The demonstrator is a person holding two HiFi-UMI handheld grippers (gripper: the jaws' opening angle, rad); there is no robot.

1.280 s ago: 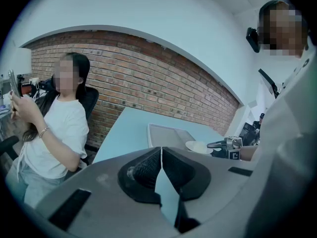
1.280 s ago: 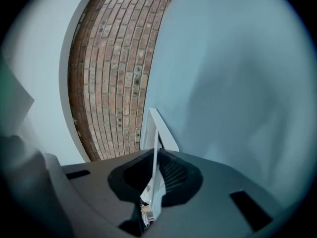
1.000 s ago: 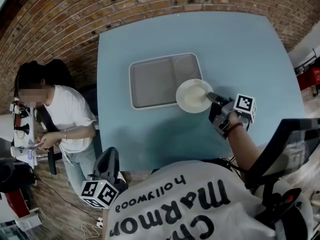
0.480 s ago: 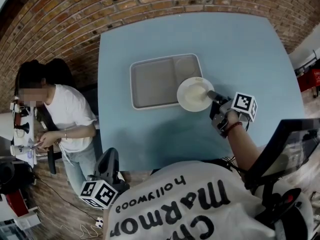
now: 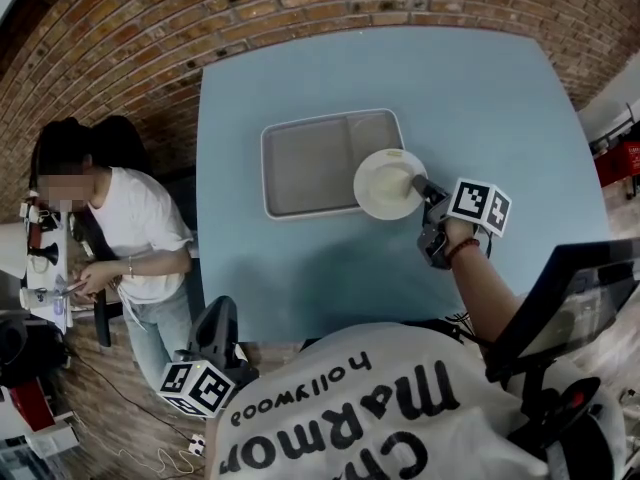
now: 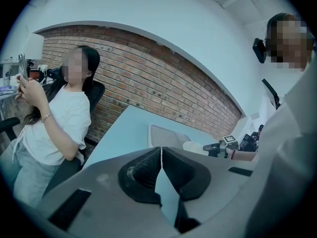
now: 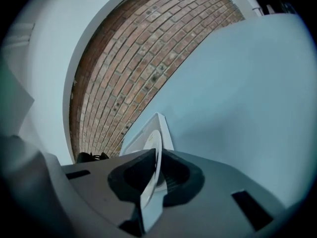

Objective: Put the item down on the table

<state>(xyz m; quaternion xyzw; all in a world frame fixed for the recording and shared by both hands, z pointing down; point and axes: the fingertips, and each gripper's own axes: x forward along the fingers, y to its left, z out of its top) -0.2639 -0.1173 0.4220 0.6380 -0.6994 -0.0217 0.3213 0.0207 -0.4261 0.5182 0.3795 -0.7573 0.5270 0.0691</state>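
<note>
Right gripper (image 5: 421, 186) pinches the near-right rim of the white plate (image 5: 386, 184), which reaches far-left of it over the tray's (image 5: 305, 163) right end, blue table (image 5: 480, 98) just nearer; left gripper (image 6: 161, 157), closed on nothing, hangs well away.

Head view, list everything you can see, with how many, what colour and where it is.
table: one, light blue, centre, set against the wall
brick wall: one, red-brown, behind the table
tray: one, grey, two compartments, on the table's far left part
plate: one, white, over the tray's near right corner, gripped by its rim; cannot tell whether it touches down
seated person: one, white shirt, left of the table
left gripper: one, dark, jaws together and empty, low beside the table's near left corner
right gripper: one, dark, over the table, jaws clamped on the plate's rim
</note>
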